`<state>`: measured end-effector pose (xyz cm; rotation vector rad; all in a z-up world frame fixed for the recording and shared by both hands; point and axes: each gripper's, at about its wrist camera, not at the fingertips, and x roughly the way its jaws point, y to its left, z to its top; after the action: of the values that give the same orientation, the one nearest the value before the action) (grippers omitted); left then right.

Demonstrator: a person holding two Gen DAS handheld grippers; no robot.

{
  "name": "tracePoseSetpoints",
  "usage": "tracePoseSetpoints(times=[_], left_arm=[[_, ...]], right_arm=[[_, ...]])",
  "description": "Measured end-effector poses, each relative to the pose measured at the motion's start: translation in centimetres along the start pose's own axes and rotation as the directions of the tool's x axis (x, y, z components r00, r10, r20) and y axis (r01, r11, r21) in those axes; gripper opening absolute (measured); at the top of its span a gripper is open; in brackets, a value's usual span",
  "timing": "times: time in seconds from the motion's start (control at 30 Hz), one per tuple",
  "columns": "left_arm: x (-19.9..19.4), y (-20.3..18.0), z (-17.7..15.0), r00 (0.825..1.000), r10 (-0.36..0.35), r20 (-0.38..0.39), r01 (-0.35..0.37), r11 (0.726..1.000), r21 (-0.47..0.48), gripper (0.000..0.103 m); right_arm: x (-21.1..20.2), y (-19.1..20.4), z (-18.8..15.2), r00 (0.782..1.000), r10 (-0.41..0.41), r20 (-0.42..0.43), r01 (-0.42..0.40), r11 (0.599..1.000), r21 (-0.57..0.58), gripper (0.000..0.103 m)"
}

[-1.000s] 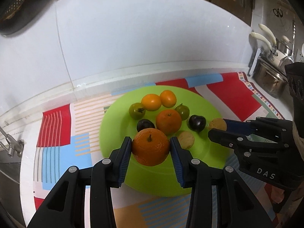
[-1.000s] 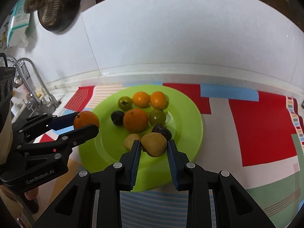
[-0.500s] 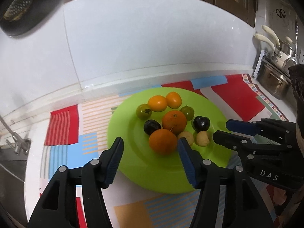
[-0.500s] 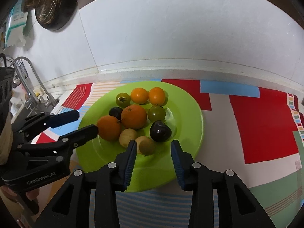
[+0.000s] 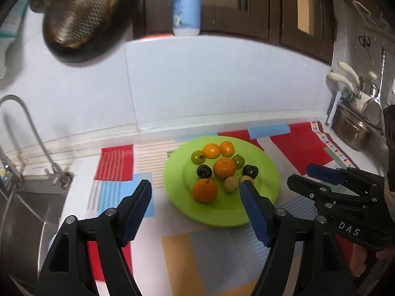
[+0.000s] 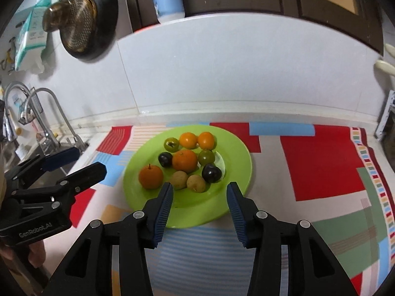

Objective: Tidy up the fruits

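On a kitchen counter's patterned mat [image 6: 321, 162], the fruits [image 6: 185, 160] sit grouped on your green plate [image 6: 237, 172]; your left gripper [image 5: 195, 197] and right gripper [image 6: 199, 197] hover empty, jaws opening, likely clearing the finished arrangement.

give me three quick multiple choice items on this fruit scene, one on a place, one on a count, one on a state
1. Where does the stemmed orange lie?
A. on the green plate
B. on the cloth
C. in the sink

2. How many dark plums are on the plate?
A. one
B. two
C. four

3. What is between the right gripper's fingers?
A. a kiwi
B. an orange
C. nothing

Answers: 1 A, it sits on the plate's left side. 2 B, one plum lies left of the middle orange and one plum to its right. 3 C, the fingers are opening, with only the plate behind them.
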<state>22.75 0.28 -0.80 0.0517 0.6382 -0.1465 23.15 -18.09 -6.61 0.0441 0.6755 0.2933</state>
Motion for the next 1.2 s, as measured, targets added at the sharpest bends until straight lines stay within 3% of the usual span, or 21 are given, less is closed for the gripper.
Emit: tracePoseSetpoints(times=[0.53,1.2], left_arm=[[-9.4,-1.2,-2.7,0.994,0.061,0.088,-0.063,0.998,0.016,0.085],[-18.0,-2.3,-6.2,0.986,0.069,0.153,-0.075,0.997,0.033,0.092]], right_arm=[[-9.3,2.7,-2.5,0.997,-0.017,0.077,0.019,1.000,-0.023,0.050],[-17.7,5.7,-6.8,0.993,-0.015,0.119,0.020,0.999,-0.041,0.050]])
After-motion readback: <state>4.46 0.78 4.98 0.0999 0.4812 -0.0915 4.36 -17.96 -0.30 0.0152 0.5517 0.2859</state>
